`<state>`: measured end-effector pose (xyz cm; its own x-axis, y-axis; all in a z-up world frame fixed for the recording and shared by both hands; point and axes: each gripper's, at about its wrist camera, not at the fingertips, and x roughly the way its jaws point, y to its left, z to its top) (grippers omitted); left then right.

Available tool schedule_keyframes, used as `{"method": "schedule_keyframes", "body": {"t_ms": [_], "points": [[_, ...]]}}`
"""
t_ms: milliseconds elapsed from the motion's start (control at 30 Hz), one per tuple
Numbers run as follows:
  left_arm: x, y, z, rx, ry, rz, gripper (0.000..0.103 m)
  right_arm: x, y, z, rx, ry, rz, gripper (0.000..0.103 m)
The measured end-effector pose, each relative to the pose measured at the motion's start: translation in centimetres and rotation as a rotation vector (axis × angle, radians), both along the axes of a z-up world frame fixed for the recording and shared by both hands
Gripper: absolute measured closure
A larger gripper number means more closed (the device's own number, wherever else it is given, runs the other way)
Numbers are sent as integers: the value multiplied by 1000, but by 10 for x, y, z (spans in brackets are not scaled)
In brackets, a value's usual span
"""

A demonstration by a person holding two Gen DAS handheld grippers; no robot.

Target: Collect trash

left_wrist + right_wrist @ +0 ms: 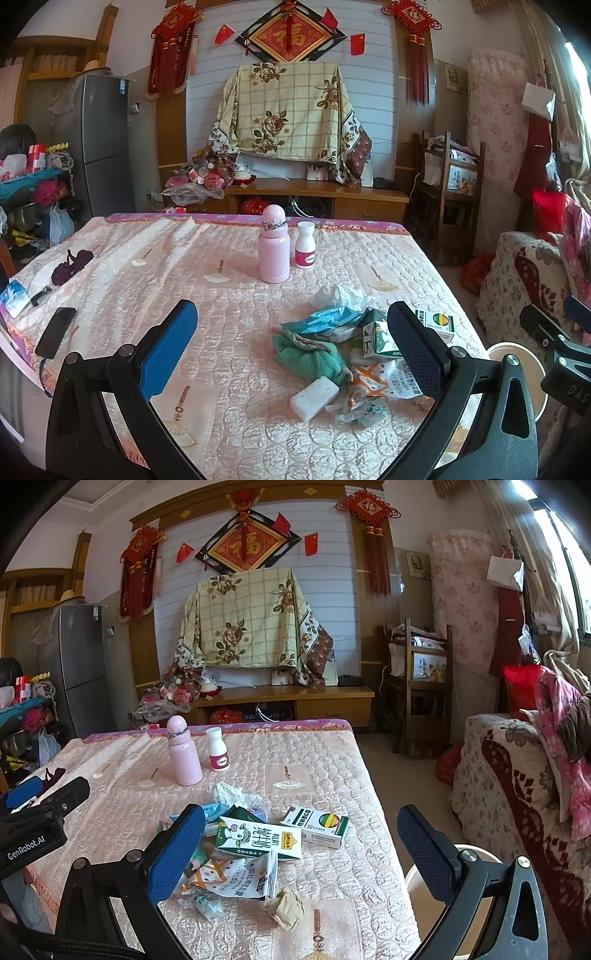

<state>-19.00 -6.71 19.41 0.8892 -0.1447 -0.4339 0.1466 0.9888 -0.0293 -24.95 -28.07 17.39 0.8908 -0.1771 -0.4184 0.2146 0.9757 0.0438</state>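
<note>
Quilted table (332, 775): pink flask (183, 753), pill bottle (218, 748), contents unseen.

A grey fridge (98, 144) stands left of a cloth-draped wooden cabinet (314, 195); window (576, 554) right.

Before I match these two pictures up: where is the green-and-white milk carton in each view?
Left wrist view: milk carton at lower right of centre, partly hidden behind the dark finger pad.
Right wrist view: milk carton near centre, lying flat on the trash pile.
Shared landmark: the pink bottle, standing farther back on the table.
</note>
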Motion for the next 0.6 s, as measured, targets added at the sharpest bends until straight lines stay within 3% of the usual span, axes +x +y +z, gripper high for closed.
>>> {"method": "schedule_keyframes", "body": {"t_ms": [367,600], "points": [[-1,-3,-1,1,0,-1,1,2,2,0,-39,32,12,0],[-2,-5,-1,1,4,-3,1,2,1,0,-1,-8,29,0]]}}
